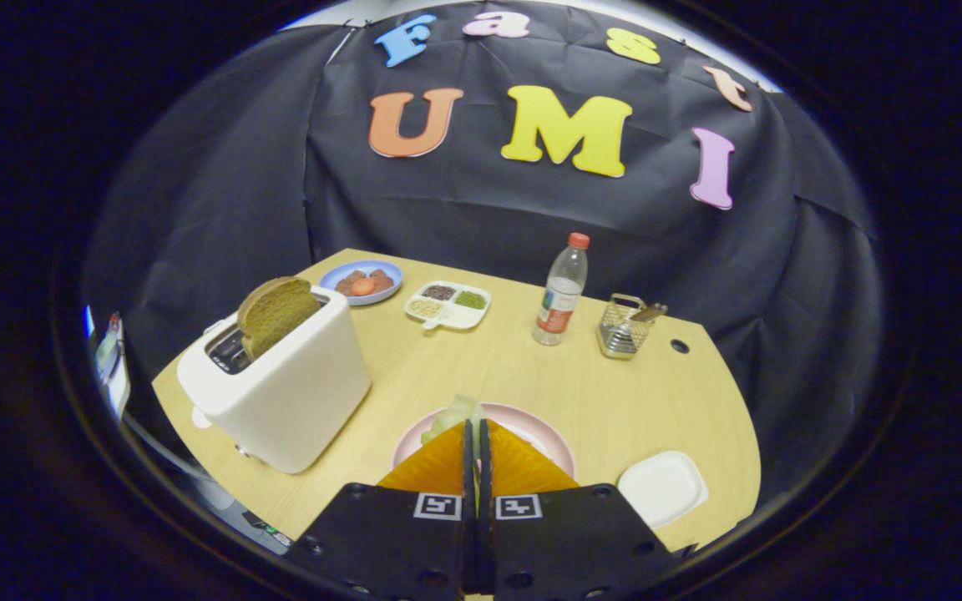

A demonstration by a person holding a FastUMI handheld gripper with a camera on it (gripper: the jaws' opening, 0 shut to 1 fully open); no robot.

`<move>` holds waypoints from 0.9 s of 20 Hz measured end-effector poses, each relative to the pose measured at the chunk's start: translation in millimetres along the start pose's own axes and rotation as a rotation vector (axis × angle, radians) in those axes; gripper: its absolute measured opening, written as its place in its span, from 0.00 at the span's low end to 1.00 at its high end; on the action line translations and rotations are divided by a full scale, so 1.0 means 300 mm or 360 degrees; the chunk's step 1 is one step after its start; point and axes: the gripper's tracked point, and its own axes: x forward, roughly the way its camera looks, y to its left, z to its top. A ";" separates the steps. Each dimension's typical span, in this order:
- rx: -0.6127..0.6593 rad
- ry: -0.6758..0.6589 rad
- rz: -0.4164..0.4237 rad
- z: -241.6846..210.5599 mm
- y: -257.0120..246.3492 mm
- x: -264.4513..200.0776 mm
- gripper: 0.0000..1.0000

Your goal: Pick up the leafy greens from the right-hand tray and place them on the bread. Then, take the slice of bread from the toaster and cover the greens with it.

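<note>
Two fingers of the gripper stand pressed close together, with only a thin dark slit between them, and pale leafy greens stick out at their tips; the leaf appears pinched there, though the contact itself is hidden by the fingers. Greens and fingertips sit over the near part of a pink plate on the wooden table. Whether bread lies on that plate cannot be told, since the fingers cover its middle. To the left of the fingers stands a white toaster, one brown slice of bread rising upright from its slot, well apart from the plate. To the right of the fingers, near the table's edge, lies a white tray, its surface bare. Beyond the toaster, at the far side of the table, sits a blue plate with reddish pieces on it, and just beside it a white divided dish with dark, green and pale fillings in separate compartments. Further right stand a clear bottle with a red cap, upright, and a wire basket holding a utensil, near a small dark hole in the tabletop.
</note>
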 end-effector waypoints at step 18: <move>0.0299 0.0201 0.0006 -0.143 -0.159 0.422 0.00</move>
